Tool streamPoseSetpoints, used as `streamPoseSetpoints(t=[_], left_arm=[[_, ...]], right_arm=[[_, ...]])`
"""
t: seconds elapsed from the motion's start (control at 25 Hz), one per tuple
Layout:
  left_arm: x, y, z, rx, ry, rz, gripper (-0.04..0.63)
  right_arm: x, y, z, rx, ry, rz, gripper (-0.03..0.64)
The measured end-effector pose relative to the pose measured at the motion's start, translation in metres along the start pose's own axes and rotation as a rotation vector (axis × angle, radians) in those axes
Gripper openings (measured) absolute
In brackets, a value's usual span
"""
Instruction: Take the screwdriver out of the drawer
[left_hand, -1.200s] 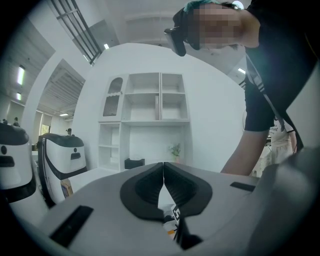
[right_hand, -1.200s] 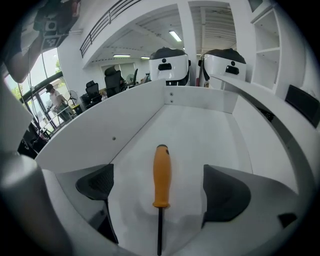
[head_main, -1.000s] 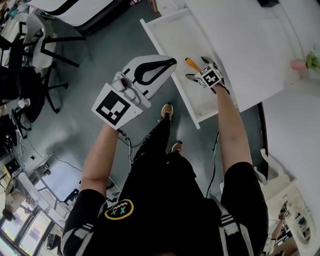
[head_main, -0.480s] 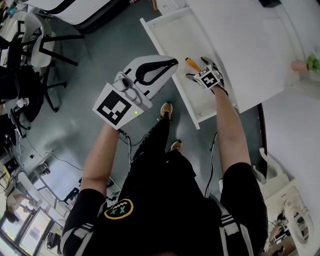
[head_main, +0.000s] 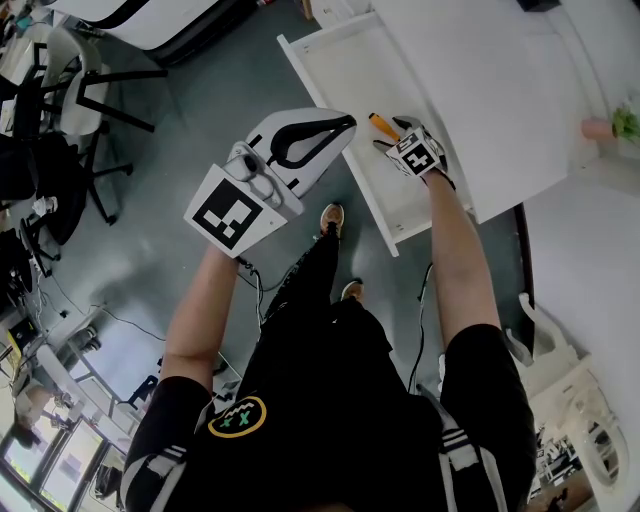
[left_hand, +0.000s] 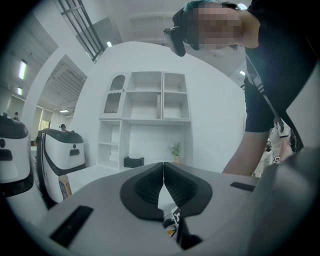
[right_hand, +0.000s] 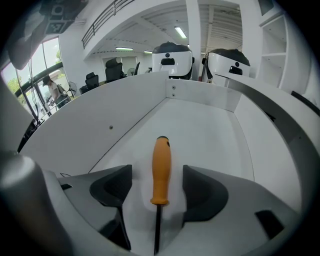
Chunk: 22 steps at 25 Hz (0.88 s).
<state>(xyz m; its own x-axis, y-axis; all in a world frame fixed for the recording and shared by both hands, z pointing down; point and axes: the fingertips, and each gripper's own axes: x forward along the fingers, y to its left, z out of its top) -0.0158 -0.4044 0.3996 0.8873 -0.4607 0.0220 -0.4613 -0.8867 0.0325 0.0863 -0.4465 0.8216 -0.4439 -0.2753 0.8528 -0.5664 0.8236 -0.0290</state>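
A screwdriver (right_hand: 161, 170) with an orange handle and dark shaft lies on the floor of the open white drawer (right_hand: 215, 130). My right gripper (right_hand: 157, 187) reaches down into the drawer, its jaws either side of the handle and closing, with small gaps still on both sides. In the head view the orange handle (head_main: 381, 125) shows just beyond my right gripper (head_main: 393, 139) inside the drawer (head_main: 340, 70). My left gripper (head_main: 340, 124) hangs level in front of the drawer's front edge, jaws shut on nothing (left_hand: 163, 167).
The drawer sticks out from under a white tabletop (head_main: 500, 90). Office chairs (head_main: 80, 100) stand to the left on the grey floor. A small potted plant (head_main: 622, 122) sits at the table's far right. White shelving (left_hand: 150, 115) faces the left gripper.
The right gripper's jaws have drawn in toward the screwdriver handle. Both hands have stayed in place.
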Motion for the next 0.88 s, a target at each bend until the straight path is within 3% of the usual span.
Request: streamPoseSetpoints(t=[0.28,0.36,0.56,0.88], left_arm=[[0.001,-0.001,0.003,0.002,0.001,0.001,0.02],[0.003,-0.001,0.003,0.001,0.002,0.0,0.02],[0.004,-0.005,0.003,-0.002,-0.001,-0.006,0.02],[0.004,-0.013,0.005,0.002,-0.004,-0.016,0.02]], right_arm=[[-0.005,0.008,0.008,-0.018,-0.018,0.018,0.223],[-0.007,0.012,0.009,-0.019,-0.016,0.022,0.128],[-0.008,0.013,0.013,-0.045,-0.013,-0.005,0.124],[-0.019,0.009,0.017,0.009,-0.055,-0.028,0.123]])
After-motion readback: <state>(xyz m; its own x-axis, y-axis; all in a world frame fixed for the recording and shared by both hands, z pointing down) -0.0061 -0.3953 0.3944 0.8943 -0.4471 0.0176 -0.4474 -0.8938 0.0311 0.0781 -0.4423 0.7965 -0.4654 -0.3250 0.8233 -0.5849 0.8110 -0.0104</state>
